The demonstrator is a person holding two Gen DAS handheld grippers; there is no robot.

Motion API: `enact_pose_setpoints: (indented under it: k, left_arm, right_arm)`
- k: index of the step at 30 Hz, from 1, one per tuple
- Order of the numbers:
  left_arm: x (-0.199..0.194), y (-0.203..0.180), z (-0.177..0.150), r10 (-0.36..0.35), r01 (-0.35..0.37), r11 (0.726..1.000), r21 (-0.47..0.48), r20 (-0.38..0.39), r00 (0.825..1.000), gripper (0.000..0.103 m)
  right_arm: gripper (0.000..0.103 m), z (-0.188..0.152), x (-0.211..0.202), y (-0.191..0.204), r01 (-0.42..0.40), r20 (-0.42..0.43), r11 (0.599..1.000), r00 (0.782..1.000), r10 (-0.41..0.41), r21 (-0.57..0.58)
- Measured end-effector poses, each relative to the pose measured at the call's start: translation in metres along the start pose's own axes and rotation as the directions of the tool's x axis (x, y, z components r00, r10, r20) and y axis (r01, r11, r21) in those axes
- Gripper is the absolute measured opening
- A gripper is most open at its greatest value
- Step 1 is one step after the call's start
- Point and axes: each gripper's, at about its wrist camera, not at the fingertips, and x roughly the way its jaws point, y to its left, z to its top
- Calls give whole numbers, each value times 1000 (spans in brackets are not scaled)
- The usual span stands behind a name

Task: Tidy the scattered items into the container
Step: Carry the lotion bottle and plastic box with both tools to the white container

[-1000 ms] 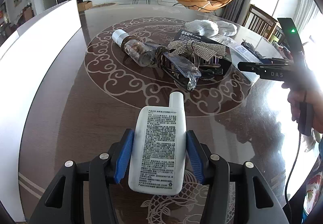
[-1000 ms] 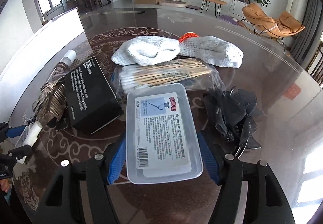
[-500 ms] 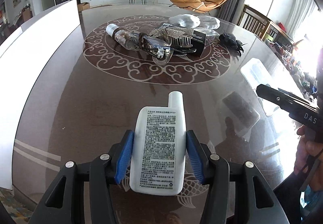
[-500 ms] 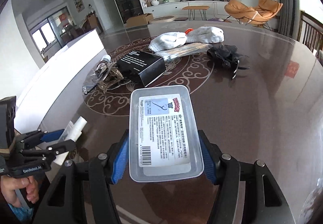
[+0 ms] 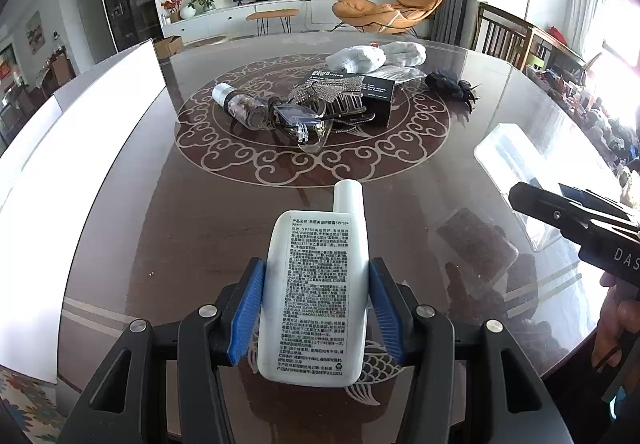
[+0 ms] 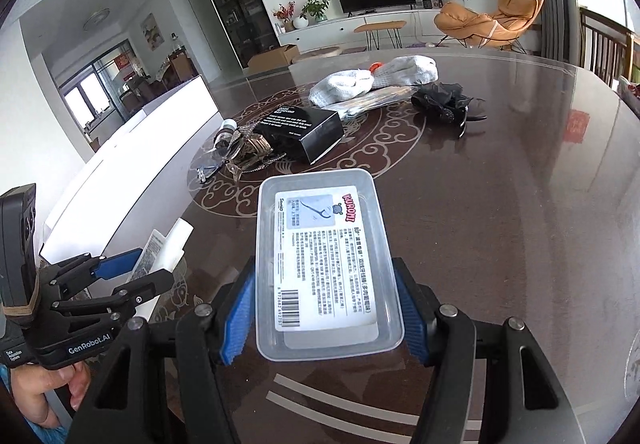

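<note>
My left gripper (image 5: 316, 272) is shut on a white sunscreen bottle (image 5: 320, 304), cap pointing away, held above the table's near edge. My right gripper (image 6: 325, 304) is shut on a clear plastic box with a printed label (image 6: 320, 204), also above the near part of the table. In the right wrist view the left gripper (image 6: 120, 272) with the bottle (image 6: 168, 244) sits low on the left. In the left wrist view the right gripper's fingers (image 5: 576, 220) and the clear box (image 5: 516, 160) show at the right edge.
A pile lies at the table's middle: a black box (image 5: 360, 92), a glass bottle (image 5: 240, 106), bagged glasses (image 5: 308, 120), a sparkly bow (image 5: 332, 92), white socks (image 5: 376, 56), a black hair clip (image 5: 452, 84) and cotton swabs (image 6: 372, 100). A white panel (image 5: 80, 132) runs along the left.
Both grippers have drawn back from the pile toward the table's near edge, each keeping its item. The right one has also swung and rolled, so the pile now lies farther off.
</note>
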Motion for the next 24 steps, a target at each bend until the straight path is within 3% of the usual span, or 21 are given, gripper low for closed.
enact_pose_setpoints:
  k: [11,17,24]
  left_arm:
    - [2,2,-2,3,-3,1000,-5,-2,1000,52]
    - [1,17,0,-90,88,991,-96,-11,996,52]
    - [-42,77,33,-139,159,962,-220,103,985,52]
  right_arm:
    - [62,-3,-2,7,-1,0,1000,1000,1,-10]
    - [62,-3,2,13,-2,-15,1000,1000,2,-22]
    - [63,28,6,49,-53,-7,995,999,52,-89]
